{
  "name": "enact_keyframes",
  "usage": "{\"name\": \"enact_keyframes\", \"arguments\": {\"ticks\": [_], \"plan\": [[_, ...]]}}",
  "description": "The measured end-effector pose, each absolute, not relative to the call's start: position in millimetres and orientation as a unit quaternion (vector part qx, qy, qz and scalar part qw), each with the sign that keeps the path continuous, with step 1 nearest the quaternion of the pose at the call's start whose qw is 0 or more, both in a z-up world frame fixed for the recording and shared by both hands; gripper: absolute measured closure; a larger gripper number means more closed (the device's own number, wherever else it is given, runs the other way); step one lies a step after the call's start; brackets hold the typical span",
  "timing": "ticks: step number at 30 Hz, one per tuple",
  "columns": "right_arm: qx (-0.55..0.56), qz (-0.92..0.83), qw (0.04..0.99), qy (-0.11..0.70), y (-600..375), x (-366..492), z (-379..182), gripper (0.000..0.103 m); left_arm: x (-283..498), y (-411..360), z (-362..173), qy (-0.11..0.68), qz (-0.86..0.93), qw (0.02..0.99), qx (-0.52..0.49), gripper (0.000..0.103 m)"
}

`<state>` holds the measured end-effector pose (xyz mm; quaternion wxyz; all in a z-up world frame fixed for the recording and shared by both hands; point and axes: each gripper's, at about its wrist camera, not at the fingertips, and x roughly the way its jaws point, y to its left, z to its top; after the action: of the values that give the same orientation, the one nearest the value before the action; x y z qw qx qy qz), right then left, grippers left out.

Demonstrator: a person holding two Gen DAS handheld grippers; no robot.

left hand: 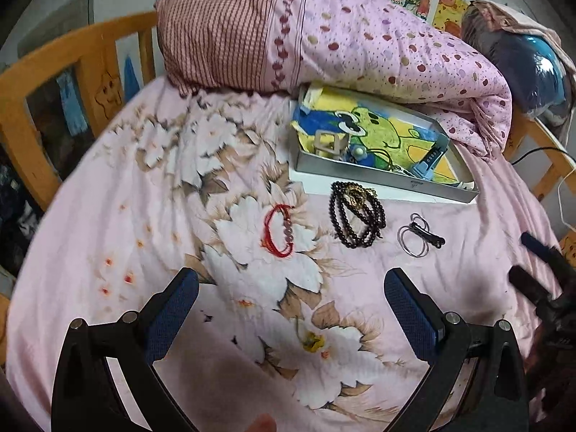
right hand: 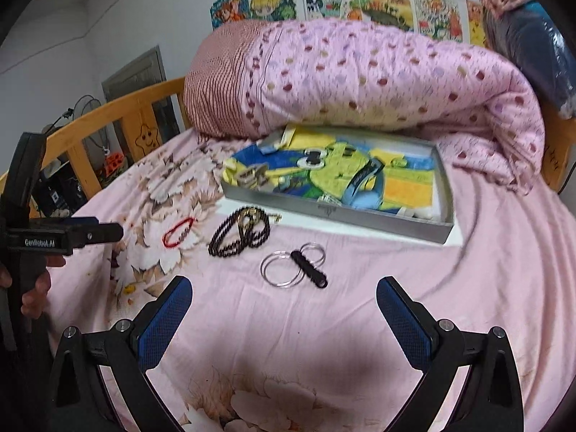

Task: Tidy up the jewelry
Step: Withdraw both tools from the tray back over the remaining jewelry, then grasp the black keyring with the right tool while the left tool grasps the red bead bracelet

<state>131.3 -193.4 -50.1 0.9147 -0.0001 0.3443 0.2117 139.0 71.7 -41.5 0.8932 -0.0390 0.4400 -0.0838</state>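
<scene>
On the pink floral bedsheet lie a red cord bracelet (left hand: 278,231) (right hand: 177,232), a black bead necklace (left hand: 357,218) (right hand: 239,236) and thin silver bangles with a black clip (left hand: 419,235) (right hand: 293,265). Behind them stands a grey open box (left hand: 374,176) (right hand: 338,212) lined with a cartoon frog cloth, holding a few small items. My left gripper (left hand: 291,306) is open and empty, short of the red bracelet. My right gripper (right hand: 284,309) is open and empty, just short of the bangles.
A rolled pink dotted quilt (left hand: 360,36) (right hand: 360,79) lies behind the box. A wooden bed rail (left hand: 72,72) (right hand: 118,122) runs along the left. The left gripper's body (right hand: 54,237) shows at the right wrist view's left edge. Posters cover the wall.
</scene>
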Motion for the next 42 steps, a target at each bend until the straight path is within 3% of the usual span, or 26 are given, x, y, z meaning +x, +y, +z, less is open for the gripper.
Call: {"name": "enact_keyframes", "arguments": {"ticks": [18, 20, 24, 25, 28, 30, 34, 42], "plan": [[0.031, 0.253, 0.879, 0.403, -201.3, 200.0, -96.8, 0.000, 197.2, 69.8, -77.6, 0.455, -0.117, 0.881, -0.060, 0.006], [0.031, 0.251, 0.879, 0.404, -203.3, 208.6, -99.9, 0.004, 200.9, 70.0, -82.2, 0.459, -0.117, 0.879, -0.057, 0.014], [0.033, 0.253, 0.873, 0.415, -203.4, 222.1, -108.7, 0.028, 207.5, 70.4, -90.8, 0.469, -0.117, 0.874, -0.057, 0.031], [0.033, 0.254, 0.871, 0.418, -202.8, 224.0, -110.9, 0.036, 209.2, 70.1, -93.0, 0.471, -0.118, 0.872, -0.058, 0.032], [0.034, 0.256, 0.867, 0.427, -199.1, 227.4, -117.4, 0.046, 212.9, 69.6, -98.3, 0.475, -0.118, 0.870, -0.060, 0.034], [0.034, 0.256, 0.866, 0.429, -196.3, 227.7, -120.0, 0.051, 215.3, 69.7, -101.8, 0.480, -0.119, 0.867, -0.061, 0.046], [0.033, 0.256, 0.865, 0.431, -191.1, 225.7, -123.0, 0.057, 218.9, 70.1, -109.3, 0.493, -0.115, 0.860, -0.063, 0.048], [0.035, 0.264, 0.861, 0.433, -181.7, 219.7, -123.8, 0.068, 218.4, 66.2, -111.7, 0.496, -0.111, 0.860, -0.050, 0.069]]}}
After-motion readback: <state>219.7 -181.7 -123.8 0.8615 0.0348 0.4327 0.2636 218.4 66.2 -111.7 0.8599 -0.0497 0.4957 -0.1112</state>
